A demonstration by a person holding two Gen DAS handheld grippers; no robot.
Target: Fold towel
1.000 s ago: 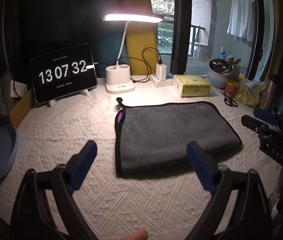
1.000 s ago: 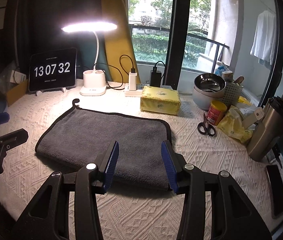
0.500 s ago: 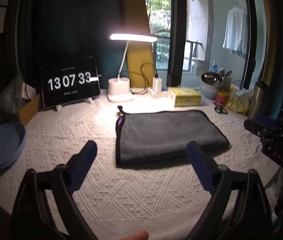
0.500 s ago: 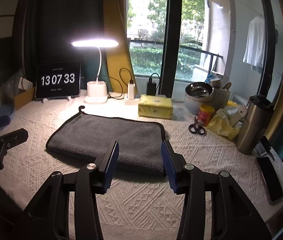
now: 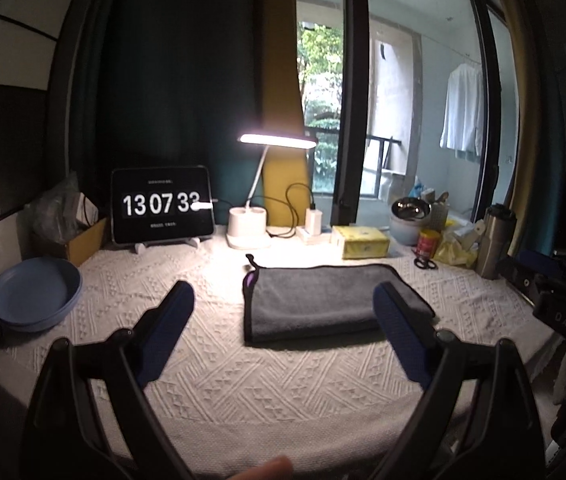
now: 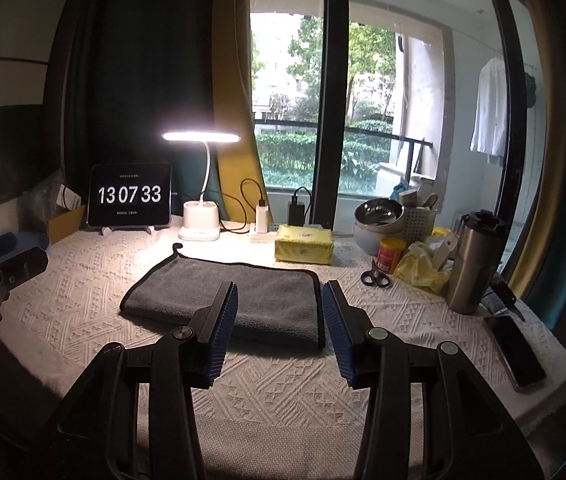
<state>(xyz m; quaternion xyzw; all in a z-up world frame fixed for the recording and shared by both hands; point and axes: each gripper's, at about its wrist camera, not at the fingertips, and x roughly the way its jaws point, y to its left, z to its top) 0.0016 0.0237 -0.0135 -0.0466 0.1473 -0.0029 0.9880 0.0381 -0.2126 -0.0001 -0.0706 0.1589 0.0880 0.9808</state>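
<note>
This is a home, by a balcony window. A shirt (image 6: 491, 110) hangs outside. A desk lamp (image 6: 200, 136), tissue box (image 6: 303, 243) and scissors (image 6: 375, 276) crowd the cloth-covered table (image 6: 283, 380).

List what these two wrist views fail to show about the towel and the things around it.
- Towel: its near right corner sits behind the left gripper's finger in the left wrist view; layer count unreadable.
- Small text on the clock tablet: too small in both views.
- Phone: seen only in the right wrist view, screen dark.
- Blue plates: mostly hidden by the other gripper in the right wrist view.
</note>
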